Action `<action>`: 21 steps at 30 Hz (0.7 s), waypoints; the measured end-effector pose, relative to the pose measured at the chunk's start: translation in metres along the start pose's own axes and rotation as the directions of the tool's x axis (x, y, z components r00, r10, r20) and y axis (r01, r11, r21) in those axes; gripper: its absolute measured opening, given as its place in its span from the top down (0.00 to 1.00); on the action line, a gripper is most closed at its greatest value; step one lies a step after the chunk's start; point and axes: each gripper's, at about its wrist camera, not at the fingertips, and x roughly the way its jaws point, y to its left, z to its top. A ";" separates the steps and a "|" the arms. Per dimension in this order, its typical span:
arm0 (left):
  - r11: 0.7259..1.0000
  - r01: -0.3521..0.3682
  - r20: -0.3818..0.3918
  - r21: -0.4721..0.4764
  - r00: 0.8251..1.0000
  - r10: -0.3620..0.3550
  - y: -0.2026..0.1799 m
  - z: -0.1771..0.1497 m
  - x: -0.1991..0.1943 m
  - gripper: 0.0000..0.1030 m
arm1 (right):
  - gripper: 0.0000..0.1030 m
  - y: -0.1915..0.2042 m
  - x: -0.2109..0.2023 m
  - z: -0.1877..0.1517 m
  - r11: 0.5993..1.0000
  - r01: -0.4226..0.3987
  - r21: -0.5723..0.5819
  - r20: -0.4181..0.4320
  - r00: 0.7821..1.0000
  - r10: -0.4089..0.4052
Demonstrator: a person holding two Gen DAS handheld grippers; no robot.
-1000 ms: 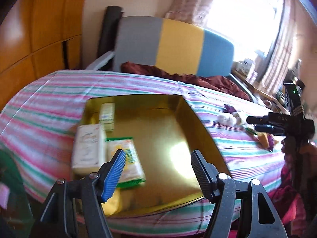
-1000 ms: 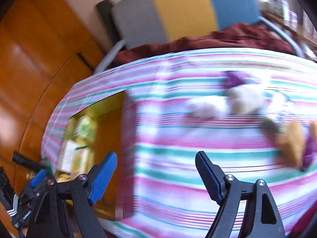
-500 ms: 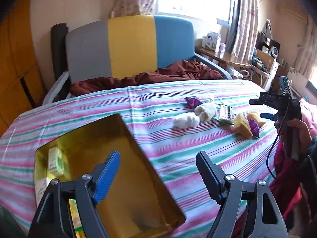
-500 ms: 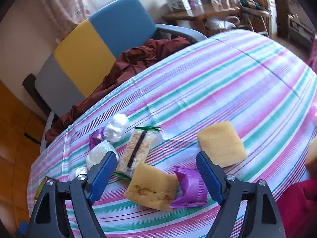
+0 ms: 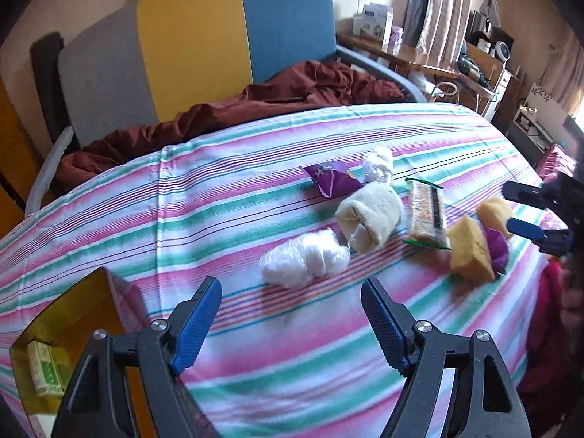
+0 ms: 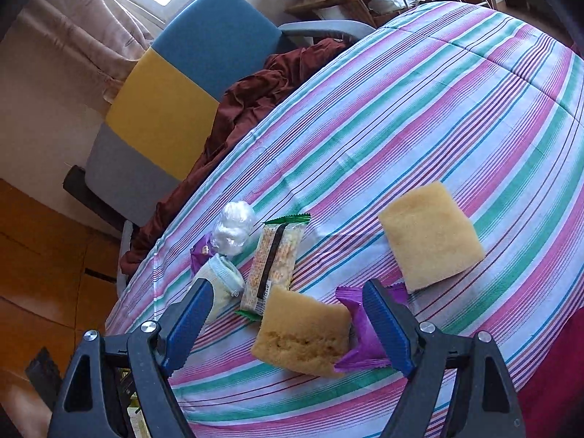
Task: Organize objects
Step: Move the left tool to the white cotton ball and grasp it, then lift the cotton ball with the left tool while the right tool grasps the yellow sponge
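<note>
Loose items lie on the striped tablecloth (image 5: 226, 211): a white plastic wad (image 5: 303, 257), a cream rolled sock (image 5: 370, 215), a snack bar packet (image 5: 425, 215), two yellow sponges (image 6: 303, 332) (image 6: 430, 235), purple packets (image 6: 365, 332) (image 5: 332, 180). My left gripper (image 5: 292, 323) is open, just short of the white wad. My right gripper (image 6: 288, 325) is open with its fingers on either side of the near sponge and purple packet. A gold tin box (image 5: 62, 332) holding a green-white packet (image 5: 43, 372) sits at far left.
A grey, yellow and blue chair (image 5: 197, 47) with a maroon cloth (image 5: 273, 98) stands behind the table. A second white wad (image 5: 379, 162) lies by the far purple packet. Cluttered shelves (image 5: 474, 69) line the right wall. The right gripper shows in the left wrist view (image 5: 529, 211).
Both grippers swung right, away from the gold box toward the loose items. The right gripper came down close over the near sponge and purple packet. Both stayed open.
</note>
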 end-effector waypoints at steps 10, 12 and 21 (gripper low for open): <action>0.993 -0.021 -0.048 0.114 0.999 0.026 -0.016 0.024 0.063 0.23 | 0.17 0.002 0.003 -0.001 1.000 -0.021 -0.001 -0.022 1.000 0.021; 0.995 0.004 -0.063 0.099 0.998 0.002 -0.015 0.026 0.073 0.26 | 0.17 0.001 0.004 0.000 1.000 -0.021 0.001 -0.021 1.000 0.021; 0.997 0.045 -0.098 0.061 0.994 -0.039 -0.024 -0.001 0.072 0.66 | 0.17 -0.014 -0.003 0.007 0.998 0.005 0.066 0.031 0.999 -0.007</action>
